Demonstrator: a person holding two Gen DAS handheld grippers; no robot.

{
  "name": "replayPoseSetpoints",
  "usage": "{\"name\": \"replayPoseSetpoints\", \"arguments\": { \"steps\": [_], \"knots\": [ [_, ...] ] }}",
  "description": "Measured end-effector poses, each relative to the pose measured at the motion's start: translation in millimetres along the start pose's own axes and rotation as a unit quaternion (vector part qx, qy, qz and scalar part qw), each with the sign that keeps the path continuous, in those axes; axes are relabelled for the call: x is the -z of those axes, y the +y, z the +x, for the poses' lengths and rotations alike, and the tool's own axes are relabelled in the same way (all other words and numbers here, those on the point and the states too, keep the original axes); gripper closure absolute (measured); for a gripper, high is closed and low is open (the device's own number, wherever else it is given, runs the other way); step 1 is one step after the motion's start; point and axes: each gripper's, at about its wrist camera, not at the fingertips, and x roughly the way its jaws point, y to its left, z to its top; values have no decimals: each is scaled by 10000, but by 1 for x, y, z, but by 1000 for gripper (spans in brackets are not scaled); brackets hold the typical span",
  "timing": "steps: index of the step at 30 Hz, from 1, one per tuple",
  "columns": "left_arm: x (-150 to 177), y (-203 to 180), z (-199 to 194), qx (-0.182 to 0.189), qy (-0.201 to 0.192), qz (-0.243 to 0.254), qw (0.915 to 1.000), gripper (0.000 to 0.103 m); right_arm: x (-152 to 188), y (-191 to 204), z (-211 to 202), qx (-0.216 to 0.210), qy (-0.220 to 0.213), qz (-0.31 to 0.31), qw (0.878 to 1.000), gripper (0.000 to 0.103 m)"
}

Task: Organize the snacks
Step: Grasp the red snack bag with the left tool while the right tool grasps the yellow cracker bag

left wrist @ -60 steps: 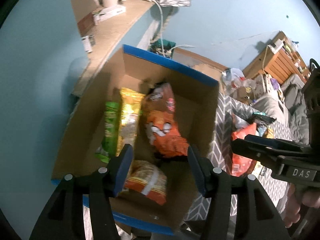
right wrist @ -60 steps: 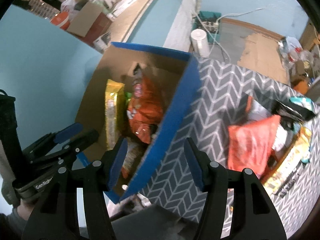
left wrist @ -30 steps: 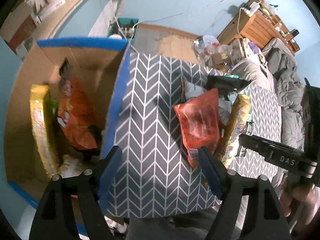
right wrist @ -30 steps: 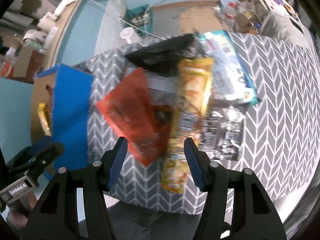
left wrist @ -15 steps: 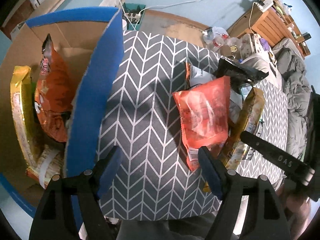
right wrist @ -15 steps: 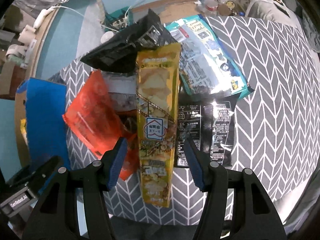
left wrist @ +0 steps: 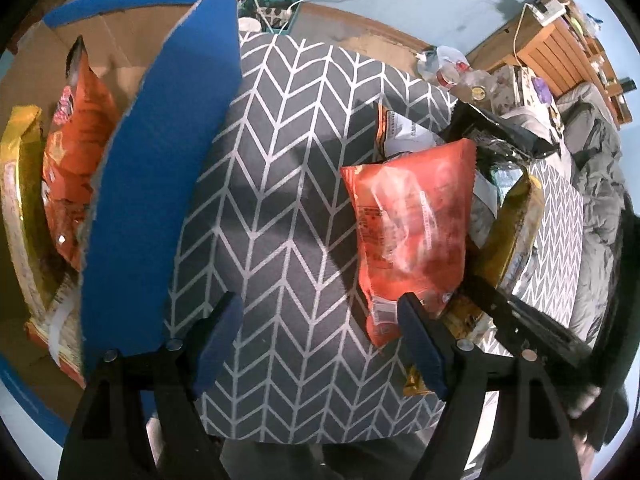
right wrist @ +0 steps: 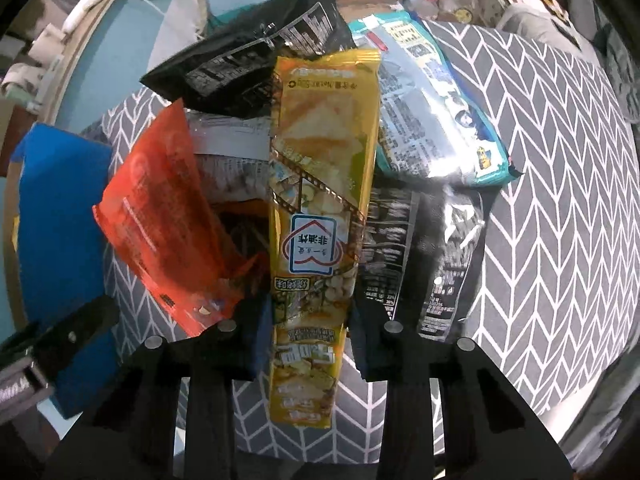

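A pile of snack bags lies on the grey chevron cloth (left wrist: 280, 200). My right gripper (right wrist: 310, 312) points straight down and is shut on the lower part of a long yellow snack packet (right wrist: 324, 160), its pads pressing both edges. To its left leans a red bag (right wrist: 160, 208). My left gripper (left wrist: 316, 308) hangs open over bare cloth, with the red bag (left wrist: 412, 220) just beyond its right finger. The yellow packet (left wrist: 516, 216) shows behind that bag. On the left stands a cardboard box with a blue flap (left wrist: 160, 160), holding an orange bag (left wrist: 72, 140) and a yellow bag (left wrist: 16, 200).
More bags lie in the pile: a black one (right wrist: 248, 60) at the top, a teal and silver one (right wrist: 432, 112), and a dark one (right wrist: 420, 248) at the right. Bare cloth stretches to the right (right wrist: 560, 200). Wooden furniture (left wrist: 560, 52) and floor clutter lie beyond.
Both grippers swung from over the box to the snack pile and sank lower. The right gripper's jaws closed on the yellow packet. The left gripper stayed open.
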Motion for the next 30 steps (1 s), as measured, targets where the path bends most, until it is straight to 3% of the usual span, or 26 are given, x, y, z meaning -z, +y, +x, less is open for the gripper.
{"name": "replayPoseSetpoints", "arguments": {
  "steps": [11,21,30],
  "knots": [
    [-10,-21,8,241,-62,-207,9995,15,-1,-33,-33,-190,-169,151,9996,72],
    [-18,-24,30,852,30,-1035,9910,14,-1,-65,-53,-325,-134,-22,9994,72],
    [-29,-39,60,587,110,-1216,9908,10,2,-94,-65,-454,-3,-174,9988,72]
  ]
}}
